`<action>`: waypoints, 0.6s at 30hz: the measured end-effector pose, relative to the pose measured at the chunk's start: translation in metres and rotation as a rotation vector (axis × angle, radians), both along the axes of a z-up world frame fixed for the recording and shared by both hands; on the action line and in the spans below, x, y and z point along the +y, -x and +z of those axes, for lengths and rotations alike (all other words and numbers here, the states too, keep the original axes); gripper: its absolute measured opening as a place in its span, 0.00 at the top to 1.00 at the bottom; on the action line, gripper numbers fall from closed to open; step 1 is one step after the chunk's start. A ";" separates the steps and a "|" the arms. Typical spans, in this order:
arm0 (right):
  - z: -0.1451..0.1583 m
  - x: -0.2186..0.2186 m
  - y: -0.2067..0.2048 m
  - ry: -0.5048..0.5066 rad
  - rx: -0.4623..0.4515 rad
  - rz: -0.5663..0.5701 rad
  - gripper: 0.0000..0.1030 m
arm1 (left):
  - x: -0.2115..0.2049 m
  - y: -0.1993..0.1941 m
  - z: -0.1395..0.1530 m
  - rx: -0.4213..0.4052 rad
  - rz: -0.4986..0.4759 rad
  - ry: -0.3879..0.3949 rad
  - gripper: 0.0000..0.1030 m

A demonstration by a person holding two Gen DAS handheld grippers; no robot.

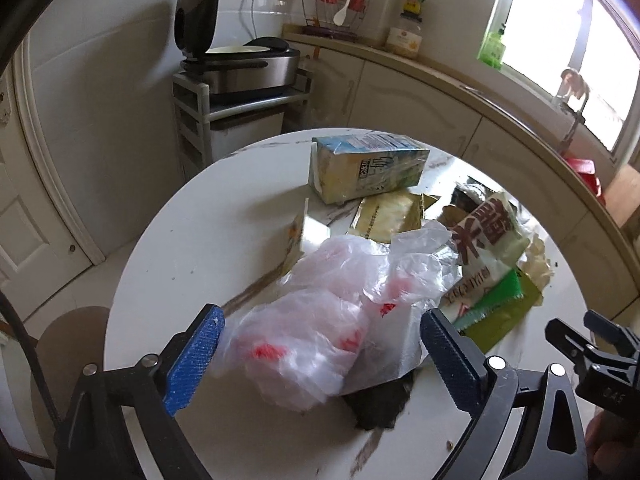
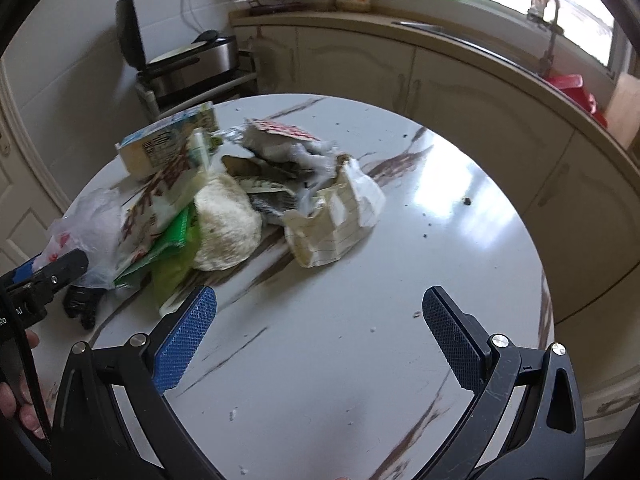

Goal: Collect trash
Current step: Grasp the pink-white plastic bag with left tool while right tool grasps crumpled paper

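A pile of trash lies on a round white marble-look table (image 1: 180, 248). In the left wrist view my left gripper (image 1: 322, 328) is open, its blue pads on either side of a crumpled clear plastic bag (image 1: 316, 320) with red print. Behind it lie a milk carton (image 1: 366, 168), a gold foil wrapper (image 1: 388, 216) and a green-and-white snack bag (image 1: 488, 256). In the right wrist view my right gripper (image 2: 320, 312) is open and empty over bare table, short of a crumpled paper box (image 2: 336, 216), a white round pad (image 2: 226, 228) and the snack bag (image 2: 160, 208).
A rice cooker (image 1: 240, 60) with its lid up stands on a cart beyond the table. A curved counter (image 1: 500, 92) with cabinets, a jar and a utensil rack runs along the back and right. Crumbs (image 2: 466, 201) dot the table. The other gripper (image 1: 592, 352) shows at the right edge.
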State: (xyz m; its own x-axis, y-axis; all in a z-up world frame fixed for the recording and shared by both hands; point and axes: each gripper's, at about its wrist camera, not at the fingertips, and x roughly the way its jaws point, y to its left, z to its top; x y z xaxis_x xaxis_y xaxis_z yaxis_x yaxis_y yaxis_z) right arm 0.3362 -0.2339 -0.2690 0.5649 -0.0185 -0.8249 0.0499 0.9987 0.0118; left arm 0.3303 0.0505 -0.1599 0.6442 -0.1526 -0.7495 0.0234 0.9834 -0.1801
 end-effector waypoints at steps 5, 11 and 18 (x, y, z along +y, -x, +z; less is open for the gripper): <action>0.000 -0.004 -0.004 0.008 0.007 -0.012 0.00 | -0.010 -0.014 -0.005 0.005 -0.027 0.003 0.17; 0.000 -0.014 -0.012 0.010 0.008 -0.033 0.00 | 0.000 -0.022 -0.005 0.012 -0.070 0.083 0.43; -0.004 -0.027 -0.028 -0.031 0.010 -0.036 0.00 | 0.008 -0.022 -0.004 -0.003 -0.088 0.113 0.49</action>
